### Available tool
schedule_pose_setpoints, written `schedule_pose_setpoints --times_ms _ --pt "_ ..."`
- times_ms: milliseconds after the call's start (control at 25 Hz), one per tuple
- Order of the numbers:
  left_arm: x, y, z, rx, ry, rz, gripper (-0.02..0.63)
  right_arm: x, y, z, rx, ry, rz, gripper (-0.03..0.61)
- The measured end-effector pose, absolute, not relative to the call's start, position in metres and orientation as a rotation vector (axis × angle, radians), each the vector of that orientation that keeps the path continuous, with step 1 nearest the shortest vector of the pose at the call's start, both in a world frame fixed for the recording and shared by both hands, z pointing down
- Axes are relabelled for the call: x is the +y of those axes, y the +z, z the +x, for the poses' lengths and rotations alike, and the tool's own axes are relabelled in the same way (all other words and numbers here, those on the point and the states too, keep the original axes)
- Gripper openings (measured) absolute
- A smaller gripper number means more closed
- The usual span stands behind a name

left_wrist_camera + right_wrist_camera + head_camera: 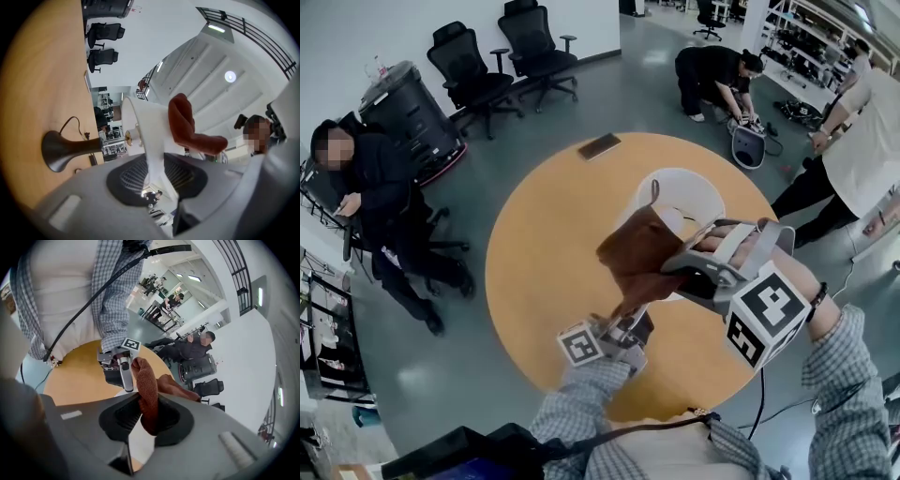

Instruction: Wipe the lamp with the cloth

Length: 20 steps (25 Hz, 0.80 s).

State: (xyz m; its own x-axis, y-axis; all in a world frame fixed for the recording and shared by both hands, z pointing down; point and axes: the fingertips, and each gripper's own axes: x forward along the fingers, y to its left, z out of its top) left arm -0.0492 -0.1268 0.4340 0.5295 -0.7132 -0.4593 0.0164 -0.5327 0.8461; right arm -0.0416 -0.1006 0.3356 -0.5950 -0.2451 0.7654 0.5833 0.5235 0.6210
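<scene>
The lamp stands on the round wooden table (534,253). Its white shade (689,192) faces up at me, and in the left gripper view its dark base (58,150) and a power cord rest on the tabletop. A brown cloth (637,248) lies over the shade's near side. My right gripper (672,269) is shut on the cloth (146,394), which bunches between its jaws. My left gripper (626,319) is shut on the shade's thin white rim (152,157), just below the cloth (187,126). The right gripper view also shows the left gripper (123,376).
A flat dark phone-like object (599,146) lies at the table's far edge. Black office chairs (478,80) stand beyond it. A person sits at the left (384,206), one crouches at the back (717,80), and another stands at the right (862,150).
</scene>
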Motion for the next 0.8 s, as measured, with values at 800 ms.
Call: schedule_pose_setpoints --times_ms 800 --pt "-0.125 0.429 -0.052 -0.571 -1.084 1.883 0.110 -0.109 0.408 0.058 -2.370 -0.381 0.374 0.063"
